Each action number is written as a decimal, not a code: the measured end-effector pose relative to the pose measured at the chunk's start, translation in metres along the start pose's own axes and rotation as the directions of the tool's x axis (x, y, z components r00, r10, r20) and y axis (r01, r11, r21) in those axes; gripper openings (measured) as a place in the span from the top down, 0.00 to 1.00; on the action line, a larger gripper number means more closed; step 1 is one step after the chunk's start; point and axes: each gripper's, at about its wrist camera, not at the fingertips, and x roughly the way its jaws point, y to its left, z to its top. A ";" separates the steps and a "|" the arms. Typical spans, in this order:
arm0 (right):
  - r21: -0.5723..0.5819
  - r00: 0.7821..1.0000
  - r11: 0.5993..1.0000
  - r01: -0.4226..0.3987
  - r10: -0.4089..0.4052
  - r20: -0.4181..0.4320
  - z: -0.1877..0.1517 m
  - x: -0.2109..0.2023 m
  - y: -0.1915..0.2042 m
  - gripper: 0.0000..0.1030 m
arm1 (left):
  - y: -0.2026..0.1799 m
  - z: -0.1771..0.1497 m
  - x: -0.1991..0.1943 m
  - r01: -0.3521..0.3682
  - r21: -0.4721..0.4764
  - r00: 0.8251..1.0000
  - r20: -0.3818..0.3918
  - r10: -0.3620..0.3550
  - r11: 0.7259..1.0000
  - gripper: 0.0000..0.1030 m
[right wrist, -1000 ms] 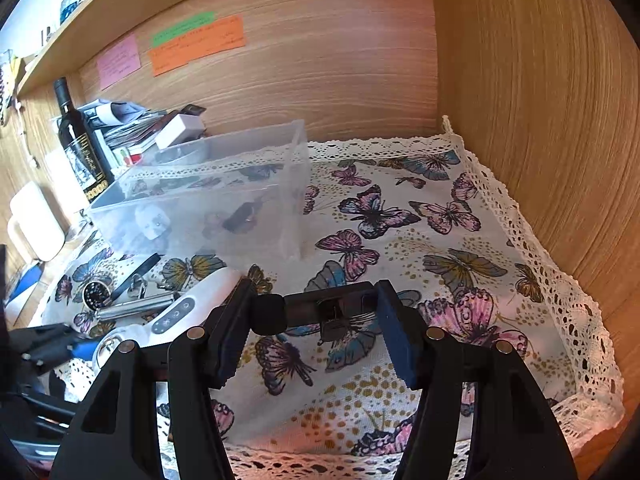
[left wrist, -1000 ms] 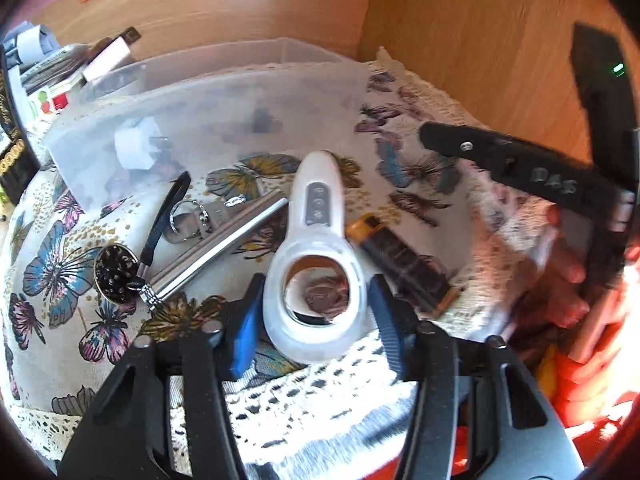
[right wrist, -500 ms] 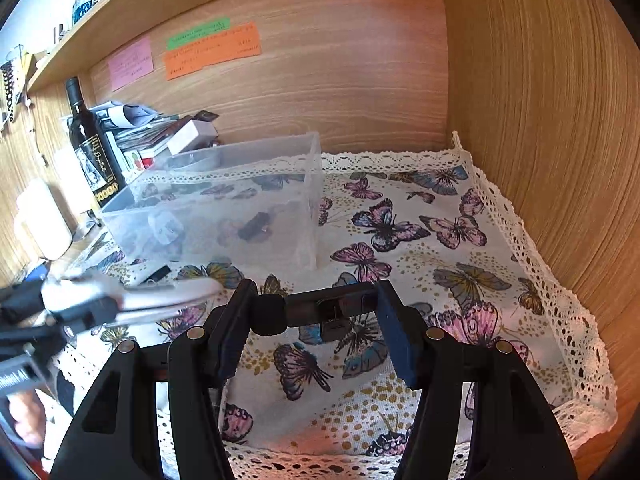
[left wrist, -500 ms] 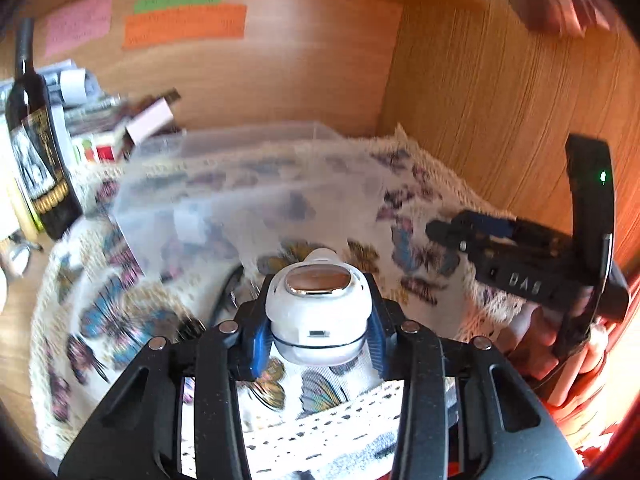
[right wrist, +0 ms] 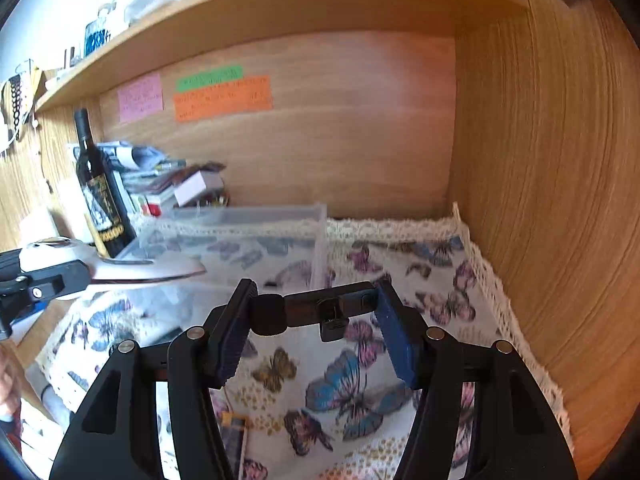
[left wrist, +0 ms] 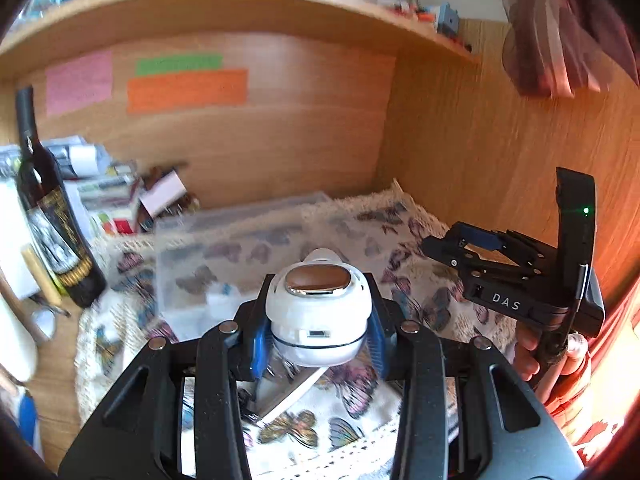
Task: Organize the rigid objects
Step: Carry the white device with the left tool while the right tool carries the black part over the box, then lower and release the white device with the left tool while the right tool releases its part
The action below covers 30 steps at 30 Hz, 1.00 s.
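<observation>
Left gripper (left wrist: 318, 330) is clamped on the white handheld device (left wrist: 318, 312), blue pads on its rounded head, held clear above the cloth with the clear plastic bin (left wrist: 240, 252) just beyond at 12 o'clock. Right gripper (right wrist: 316, 324) is clamped end to end on a small black bar-shaped object (right wrist: 316, 310), also off the surface; the bin sits at its 11 o'clock. Both loads look bound for the bin, my read. To do it well: bring the white device over the rim with the long body roughly level, clear the near wall before dipping, and don't let go until it's low inside, since a hard shell dropped on thin plastic will bounce and skid. The grip is on the curved head, so it may pivot; avoid fast wrist turns. Stagger the hands, one over the bin at a time, as they're near each other. Left behind on the cloth: a metal tool (left wrist: 288, 396) under the left jaws and an amber-and-black item (right wrist: 234, 436) at 6 o'clock in the right view. Surface is a butterfly-print cloth (right wrist: 420, 264) with lace edging, soft and prone to snagging, set in a wooden desk alcove: wood wall (right wrist: 540, 200) at 3 o'clock, shelf above, sticky notes (right wrist: 222, 96) on the back panel, a dark wine bottle (right wrist: 98, 188) and stacked papers at 9 to 10 o'clock.
</observation>
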 end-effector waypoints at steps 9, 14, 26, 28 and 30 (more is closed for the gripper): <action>-0.027 0.999 0.999 -0.032 0.032 -0.003 0.024 0.030 0.014 0.45 | 0.028 0.021 0.015 -0.088 -0.003 0.995 0.036 0.089 0.996 0.62; -0.037 0.998 0.998 -0.046 0.044 -0.047 0.027 0.057 0.022 0.45 | 0.049 0.023 0.046 -0.099 -0.025 0.995 -0.018 0.099 0.995 0.62; -0.047 0.982 0.995 -0.087 0.078 -0.172 0.020 0.118 0.035 0.45 | 0.068 0.019 0.104 -0.104 -0.042 0.989 -0.111 0.099 0.994 0.62; -0.046 0.978 0.995 -0.093 0.083 -0.189 0.018 0.124 0.036 0.45 | 0.070 0.017 0.113 -0.103 -0.046 0.987 -0.130 0.096 0.994 0.62; -0.045 0.975 0.994 -0.097 0.086 -0.206 0.015 0.129 0.036 0.45 | 0.070 0.014 0.120 -0.101 -0.049 0.985 -0.143 0.093 0.994 0.62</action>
